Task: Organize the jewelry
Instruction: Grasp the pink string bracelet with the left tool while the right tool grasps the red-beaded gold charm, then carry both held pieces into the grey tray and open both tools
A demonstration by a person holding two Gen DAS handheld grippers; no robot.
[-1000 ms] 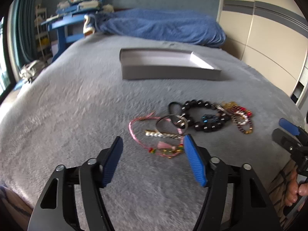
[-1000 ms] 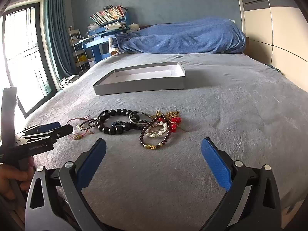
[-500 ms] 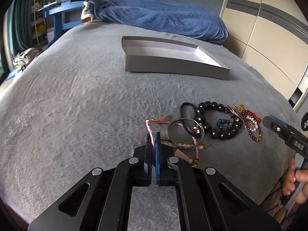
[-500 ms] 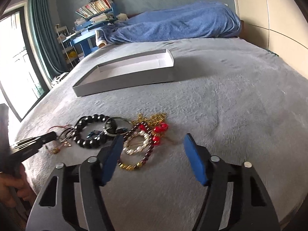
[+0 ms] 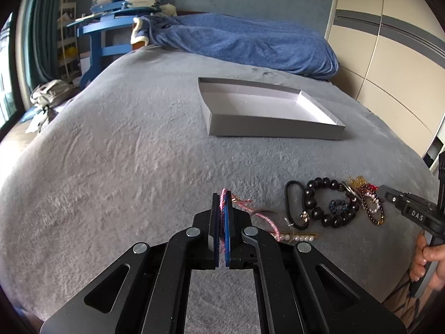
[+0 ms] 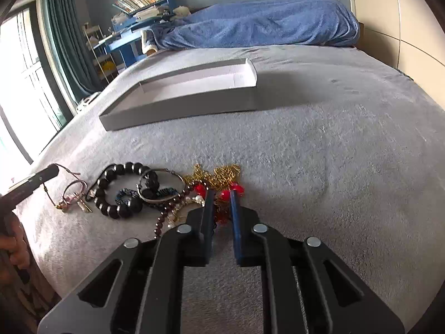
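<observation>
A pile of jewelry lies on the grey bed: a black bead bracelet (image 5: 319, 203) (image 6: 116, 189), a pearl strand (image 5: 297, 238), a dark red bead bracelet (image 5: 374, 208), gold chain (image 6: 219, 175) and red beads (image 6: 230, 192). My left gripper (image 5: 222, 197) is shut on a pink braided cord bracelet (image 5: 265, 218) whose loop trails right. My right gripper (image 6: 221, 194) is closed on the red bead piece at the pile's right edge. An open grey box (image 5: 264, 111) (image 6: 189, 94) stands farther back, empty.
A blue blanket (image 5: 244, 44) lies heaped at the head of the bed. A blue desk with books (image 5: 111, 22) stands at the back left, a window with curtains on the left (image 6: 41, 69), cream wardrobe doors on the right (image 5: 389, 55).
My left gripper closed on the pink cord and has drawn it leftward from the pile. My right gripper moved down to the pile and closed on the red beads.
</observation>
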